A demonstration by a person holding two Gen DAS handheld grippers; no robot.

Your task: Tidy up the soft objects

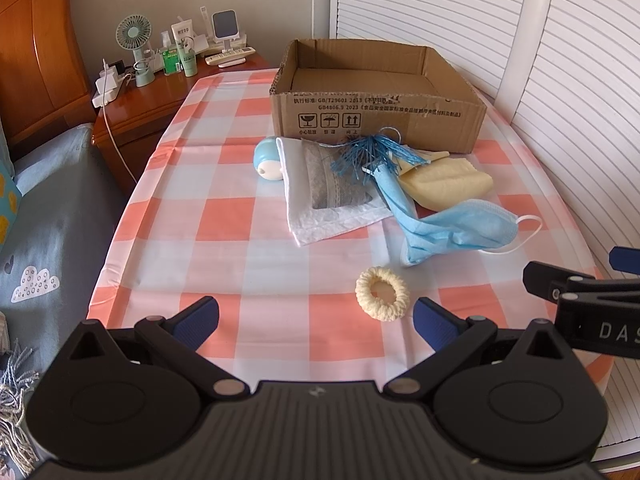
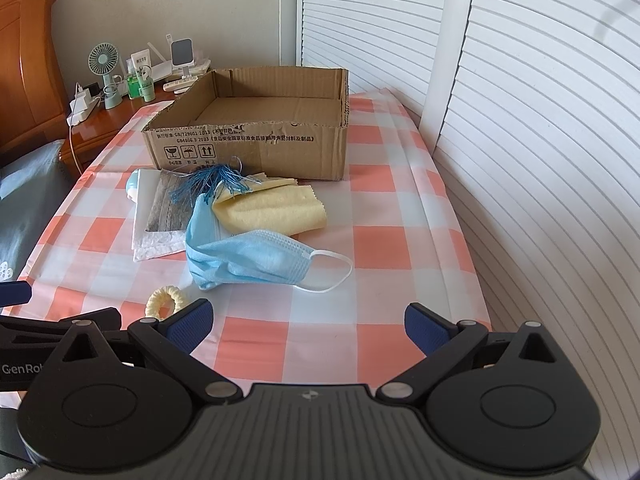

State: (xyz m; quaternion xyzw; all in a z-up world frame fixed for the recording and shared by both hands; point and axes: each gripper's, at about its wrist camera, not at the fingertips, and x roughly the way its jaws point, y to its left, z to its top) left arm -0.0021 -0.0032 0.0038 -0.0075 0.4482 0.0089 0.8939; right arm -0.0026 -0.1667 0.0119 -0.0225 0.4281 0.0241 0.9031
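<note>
The left gripper (image 1: 316,322) hovers low over the checked tablecloth (image 1: 224,216), its jaws spread wide and empty; the right gripper (image 2: 306,326) hangs just beside it, likewise gaping and empty; a cream hair tie (image 1: 382,294) lies just ahead of the left gripper's right finger; beyond it sprawls a blue face mask (image 2: 248,258), then a yellow cloth (image 2: 272,210), a blue tassel (image 1: 366,152) and a grey sachet (image 1: 334,182) on a white napkin (image 1: 332,220); farthest ahead stands the open cardboard box (image 2: 260,148).
</note>
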